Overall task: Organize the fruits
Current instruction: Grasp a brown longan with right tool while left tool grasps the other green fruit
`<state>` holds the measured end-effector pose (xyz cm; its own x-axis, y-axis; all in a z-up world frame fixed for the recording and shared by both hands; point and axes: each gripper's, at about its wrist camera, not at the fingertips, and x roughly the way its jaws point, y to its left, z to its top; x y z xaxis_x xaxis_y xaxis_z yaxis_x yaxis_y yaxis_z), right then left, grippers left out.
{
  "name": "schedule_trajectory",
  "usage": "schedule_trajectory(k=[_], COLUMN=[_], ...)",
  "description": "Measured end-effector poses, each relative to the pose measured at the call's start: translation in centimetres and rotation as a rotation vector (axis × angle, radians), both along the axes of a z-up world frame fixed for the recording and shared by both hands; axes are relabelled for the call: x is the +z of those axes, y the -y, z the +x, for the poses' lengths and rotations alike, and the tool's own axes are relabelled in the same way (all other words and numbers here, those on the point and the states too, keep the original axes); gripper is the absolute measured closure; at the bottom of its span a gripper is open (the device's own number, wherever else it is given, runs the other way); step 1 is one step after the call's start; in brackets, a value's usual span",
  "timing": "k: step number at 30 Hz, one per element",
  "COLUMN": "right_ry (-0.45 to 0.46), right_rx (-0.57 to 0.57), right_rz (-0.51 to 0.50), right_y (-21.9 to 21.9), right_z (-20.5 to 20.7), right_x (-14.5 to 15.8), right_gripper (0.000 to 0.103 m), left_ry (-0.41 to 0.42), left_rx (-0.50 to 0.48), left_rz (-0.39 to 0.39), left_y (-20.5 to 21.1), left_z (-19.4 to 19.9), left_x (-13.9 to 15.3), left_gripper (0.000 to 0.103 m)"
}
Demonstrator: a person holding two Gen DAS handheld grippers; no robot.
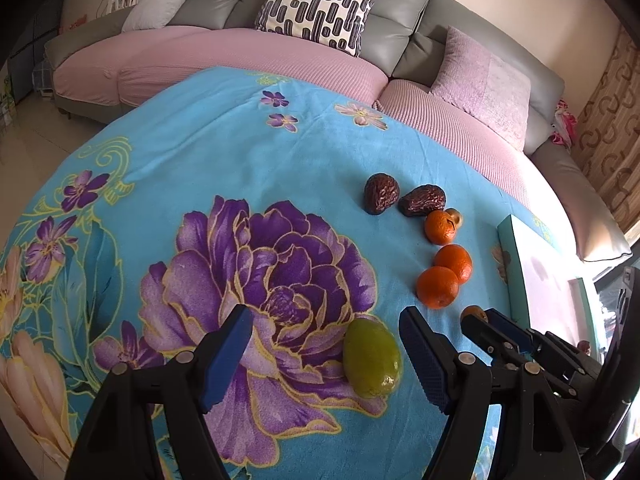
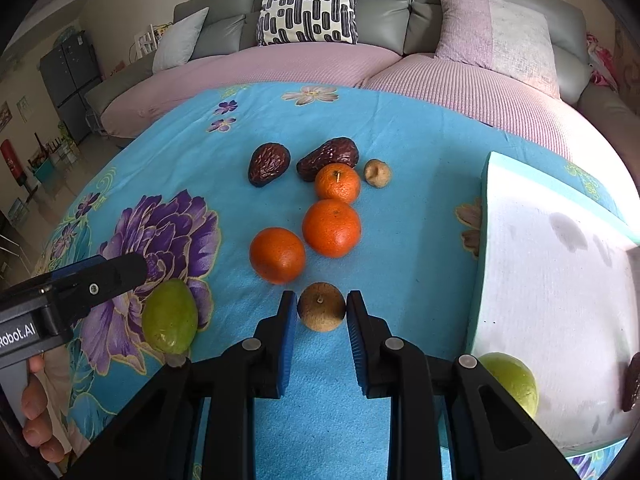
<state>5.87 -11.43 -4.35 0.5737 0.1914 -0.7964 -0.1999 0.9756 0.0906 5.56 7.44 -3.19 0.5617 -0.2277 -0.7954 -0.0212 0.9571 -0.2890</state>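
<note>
right tongs [image 2: 322, 316] bracket round rough brown fruit [image 2: 321, 307], contact unclear | left tongs [image 1: 326, 354] agape, smooth green fruit [image 1: 372, 360] between

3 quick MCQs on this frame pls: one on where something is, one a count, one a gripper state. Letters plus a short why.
1. Where is the small brown fruit?
A. in the box
B. between the fingers of the right gripper
C. on the sofa

2. How many oranges lie on the cloth?
A. two
B. three
C. five

3. How is the left gripper?
A. open, green fruit between its fingers
B. shut on an orange
C. out of view

Answers:
1 B: blue pads flank it on both sides; contact is unclear.
2 B: oranges at.
3 A: wide gap, and the fruit rests on the cloth.
</note>
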Motion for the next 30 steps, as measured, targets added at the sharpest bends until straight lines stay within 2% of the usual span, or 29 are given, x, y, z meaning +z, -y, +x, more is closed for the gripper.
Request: schedule_trajectory(k=[6,8,12,15,18,24,27,30], right_ry=[0.027,0.032,0.039,0.035,0.037,0.038,0.040,0.041], right_rx=[-0.047,-0.055,-0.075,-0.084,-0.089,-0.099,-0.102,-0.105], right_rz=[0.000,0.005,0.015,0.016,0.015,0.021,0.023,0.023], right_y=[2.0,2.6,3.4,3.8,4.1,4.6,4.7,4.9], right_z=[-0.6,-0.8,-0.9,-0.9,-1.0,-1.1,-1.1,-1.1], right_x=[0.9,1.1,1.2,1.2,1.2,1.2,1.3,1.3], right_gripper=[0.077,0.077,0.077,0.077,0.077,0.077,0.077,0.077], left_ry=[-0.027,-0.036,-0.062,-0.071,-0.100,-0.099,-0.094,-0.093], left_rx=[-0.044,-0.066,-0.089,-0.088,-0.066,-0.062,-0.063,-0.071], left_rz=[0.001,-0.006,-0.003,0.003,-0.002,0.024,0.024,0.014], left_y=[1.3,1.8,2.6,3.0,2.9,3.2,3.5,3.6], left_z=[0.0,-0.1,-0.1,0.0,0.1,0.1,0.2,0.2], left_x=[-0.7,-1.0,-1.7,-2.0,-2.6,-2.8,-2.9,-2.9], left_gripper=[0.025,0.031,0.037,0.042,0.042,0.043,0.056,0.062])
